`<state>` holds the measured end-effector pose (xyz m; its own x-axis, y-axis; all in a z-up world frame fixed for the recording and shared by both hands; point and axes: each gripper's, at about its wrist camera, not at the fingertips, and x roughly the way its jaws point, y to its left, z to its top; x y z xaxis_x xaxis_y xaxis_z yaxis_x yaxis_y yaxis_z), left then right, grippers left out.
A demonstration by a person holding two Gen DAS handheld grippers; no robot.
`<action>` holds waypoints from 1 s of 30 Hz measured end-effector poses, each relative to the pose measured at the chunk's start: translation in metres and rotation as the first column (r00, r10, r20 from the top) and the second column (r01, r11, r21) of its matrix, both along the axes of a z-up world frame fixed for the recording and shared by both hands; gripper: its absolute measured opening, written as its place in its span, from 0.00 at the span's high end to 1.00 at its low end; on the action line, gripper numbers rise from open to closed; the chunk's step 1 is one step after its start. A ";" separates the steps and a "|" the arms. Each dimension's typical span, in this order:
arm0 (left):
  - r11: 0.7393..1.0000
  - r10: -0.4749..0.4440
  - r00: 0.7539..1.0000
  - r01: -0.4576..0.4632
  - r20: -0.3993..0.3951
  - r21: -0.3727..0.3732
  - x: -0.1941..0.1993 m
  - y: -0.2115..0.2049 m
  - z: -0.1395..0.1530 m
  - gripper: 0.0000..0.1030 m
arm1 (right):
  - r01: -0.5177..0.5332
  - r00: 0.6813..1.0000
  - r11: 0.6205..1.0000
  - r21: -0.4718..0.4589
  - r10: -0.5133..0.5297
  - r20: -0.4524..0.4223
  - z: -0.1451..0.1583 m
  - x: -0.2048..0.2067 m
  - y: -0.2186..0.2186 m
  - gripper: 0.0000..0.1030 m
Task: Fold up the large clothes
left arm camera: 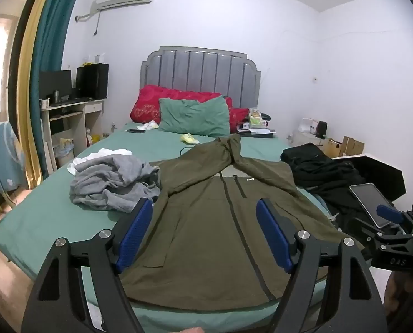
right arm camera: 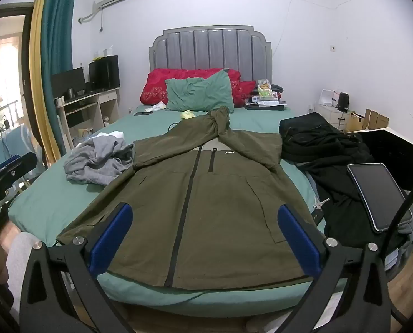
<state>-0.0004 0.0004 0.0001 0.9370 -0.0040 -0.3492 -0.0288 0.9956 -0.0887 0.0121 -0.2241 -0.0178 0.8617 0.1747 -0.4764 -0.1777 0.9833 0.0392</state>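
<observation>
An olive-green zip jacket point(right arm camera: 206, 194) lay spread flat, front up, on the bed's green sheet point(right arm camera: 53, 208), zipped closed, both sleeves folded across its chest.

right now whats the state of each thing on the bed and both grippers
olive jacket: spread flat, zipped, sleeves crossed over the collar
grey clothes: crumpled heap
black clothes: unfolded pile
tablet: screen dark, lying on the black clothes
left gripper: open, empty
right gripper: open, empty

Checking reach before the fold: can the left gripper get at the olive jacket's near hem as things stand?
Probably yes: the left gripper is open above the olive jacket, nothing lying between it and the near hem.
</observation>
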 end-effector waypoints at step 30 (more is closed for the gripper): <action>1.000 0.005 1.000 -0.005 -0.024 0.008 0.001 0.003 -0.006 0.22 | -0.001 1.000 1.000 0.001 0.001 -0.008 -0.002 0.000 0.002 0.00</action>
<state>0.0009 0.0029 -0.0055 0.9285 0.0035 -0.3714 -0.0358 0.9961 -0.0802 0.0119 -0.2222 -0.0201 0.8578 0.1760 -0.4829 -0.1782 0.9831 0.0419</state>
